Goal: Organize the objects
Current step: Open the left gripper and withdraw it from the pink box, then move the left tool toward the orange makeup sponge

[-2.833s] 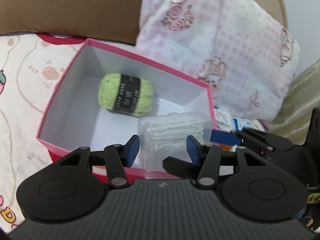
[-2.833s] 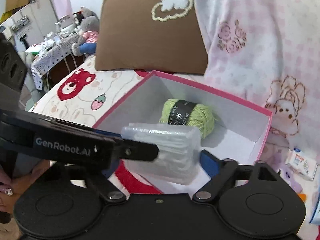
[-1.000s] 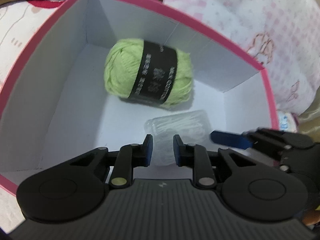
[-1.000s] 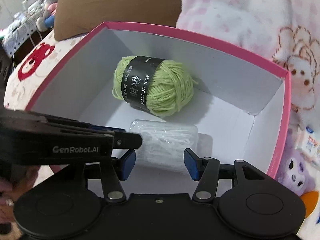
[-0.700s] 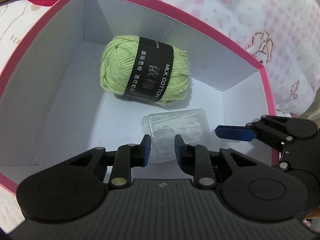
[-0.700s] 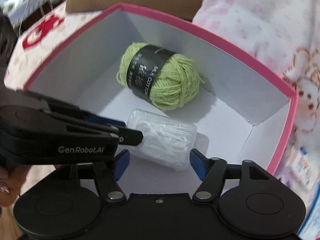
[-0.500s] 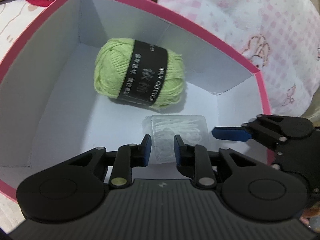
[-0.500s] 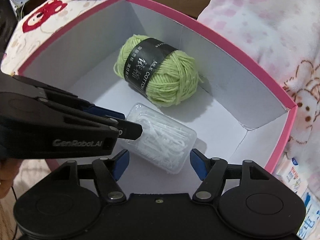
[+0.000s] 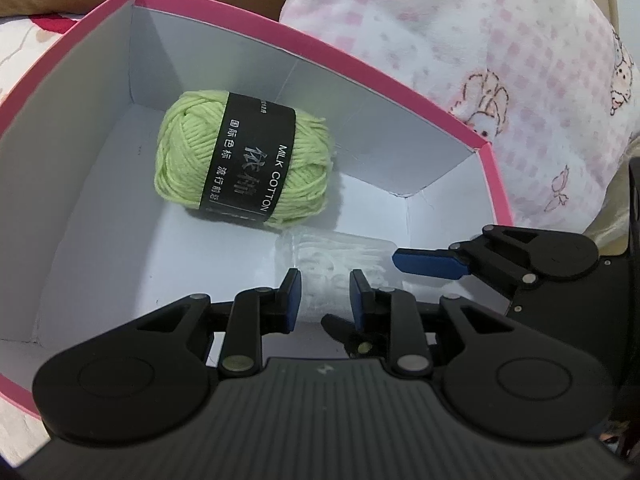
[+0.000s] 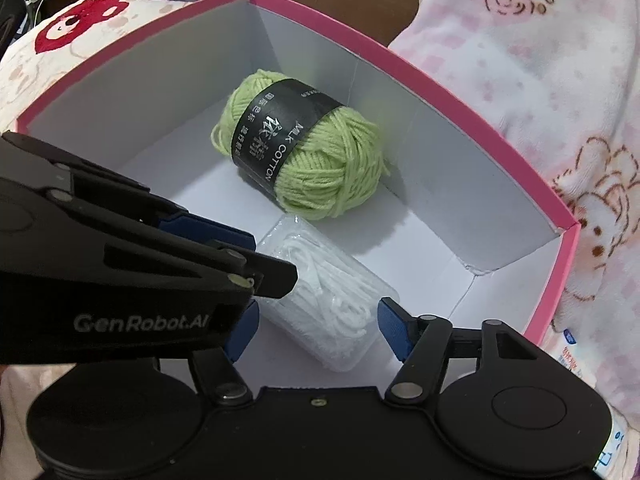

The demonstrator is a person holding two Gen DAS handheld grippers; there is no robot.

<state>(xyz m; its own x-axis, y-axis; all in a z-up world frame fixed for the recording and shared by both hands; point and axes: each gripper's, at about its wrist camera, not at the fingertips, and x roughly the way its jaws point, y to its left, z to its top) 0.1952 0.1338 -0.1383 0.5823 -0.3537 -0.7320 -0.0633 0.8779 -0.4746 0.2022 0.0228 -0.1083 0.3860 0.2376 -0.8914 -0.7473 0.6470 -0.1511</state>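
right wrist | clear packet (image 10: 332, 312) lies between parted fingers (image 10: 394, 330) | in box (image 10: 400, 60)

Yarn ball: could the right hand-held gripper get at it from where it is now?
Probably yes. The yarn ball lies uncovered in the open box, just past the clear case that sits between the right hand-held gripper's jaws; it would need to lift over that case first.

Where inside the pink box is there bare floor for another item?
The box floor is bare left of the yarn ball, up to the left wall. The near right corner is crowded: clear packet beside the yarn, both grippers there.
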